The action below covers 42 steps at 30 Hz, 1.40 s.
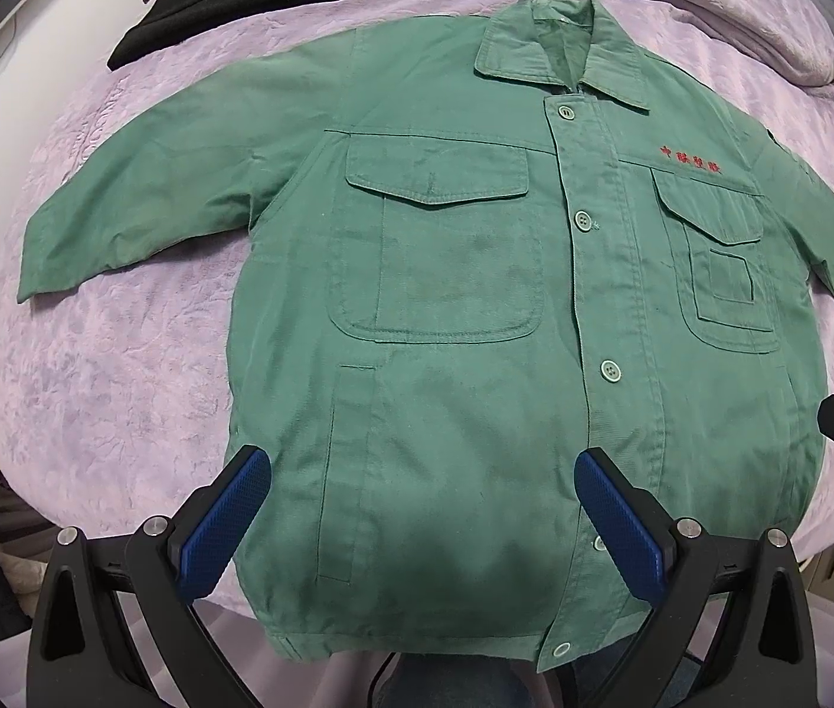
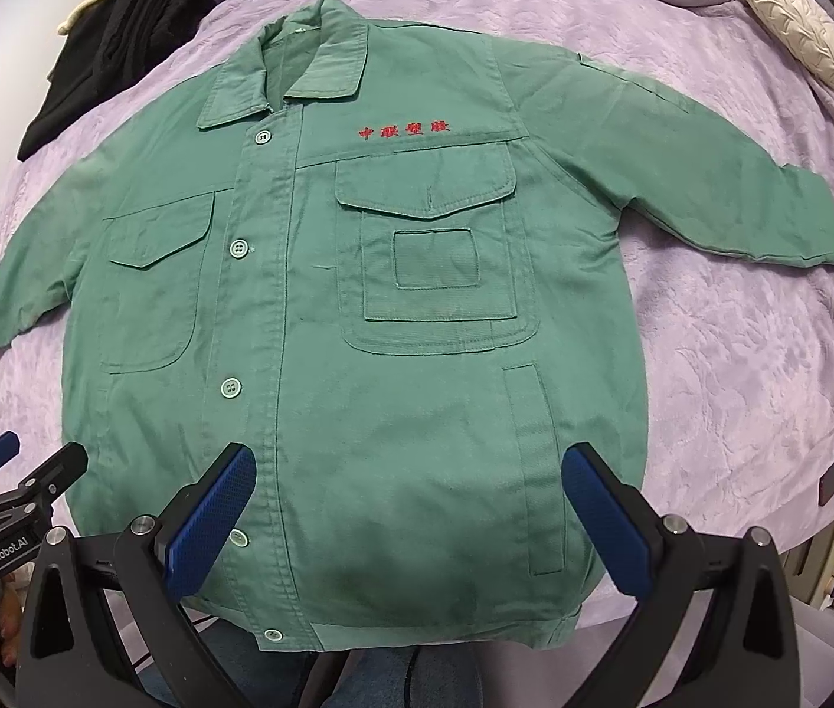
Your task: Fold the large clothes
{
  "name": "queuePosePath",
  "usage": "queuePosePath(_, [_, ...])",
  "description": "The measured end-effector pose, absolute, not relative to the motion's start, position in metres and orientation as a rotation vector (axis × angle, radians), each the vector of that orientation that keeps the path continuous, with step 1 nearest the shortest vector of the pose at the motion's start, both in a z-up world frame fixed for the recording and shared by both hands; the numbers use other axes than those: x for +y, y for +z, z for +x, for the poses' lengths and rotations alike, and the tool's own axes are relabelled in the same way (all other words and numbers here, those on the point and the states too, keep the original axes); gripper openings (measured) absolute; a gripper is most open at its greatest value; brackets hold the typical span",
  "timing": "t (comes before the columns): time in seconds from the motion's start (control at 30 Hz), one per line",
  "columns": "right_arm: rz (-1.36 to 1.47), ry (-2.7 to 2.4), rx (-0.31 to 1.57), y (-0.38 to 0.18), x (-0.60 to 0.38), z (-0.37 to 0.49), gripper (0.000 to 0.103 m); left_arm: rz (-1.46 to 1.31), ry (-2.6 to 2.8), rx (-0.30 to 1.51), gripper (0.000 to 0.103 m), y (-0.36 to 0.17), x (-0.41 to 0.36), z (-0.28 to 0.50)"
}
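A green cotton work jacket (image 1: 464,307) with buttoned front, flap chest pockets and red embroidered characters lies flat, front up, on a bed covered by a lilac embossed bedspread (image 1: 121,366). Its long axis runs from the hem at the bed's near edge to the collar toward the far edge, with sleeves spread toward the left and right edges. The left claw (image 1: 422,525) hangs spread wide and empty over the hem, left of the button placket; the right claw (image 2: 408,522) hangs likewise spread over the hem's right half. Each sleeve lies outward and forward of its own claw, so either is equally placed to begin. A black garment (image 2: 104,41) sits at the far left corner.
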State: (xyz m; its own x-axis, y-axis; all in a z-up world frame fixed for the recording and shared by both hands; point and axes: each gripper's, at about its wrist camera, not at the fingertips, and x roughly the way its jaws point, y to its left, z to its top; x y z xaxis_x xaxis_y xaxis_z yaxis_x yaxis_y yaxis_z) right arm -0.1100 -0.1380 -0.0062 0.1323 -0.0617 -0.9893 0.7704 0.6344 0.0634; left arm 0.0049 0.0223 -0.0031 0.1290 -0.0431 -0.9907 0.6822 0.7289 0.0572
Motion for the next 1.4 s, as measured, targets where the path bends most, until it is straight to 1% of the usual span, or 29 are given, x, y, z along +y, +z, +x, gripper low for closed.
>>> queuePosePath(1.4, [0.659, -0.680, 1.315, -0.0052, -0.1352, -0.1058, 0.103, 0.583, -0.574, 1.347, 0.103, -0.0018, 0.0250, 0.0030])
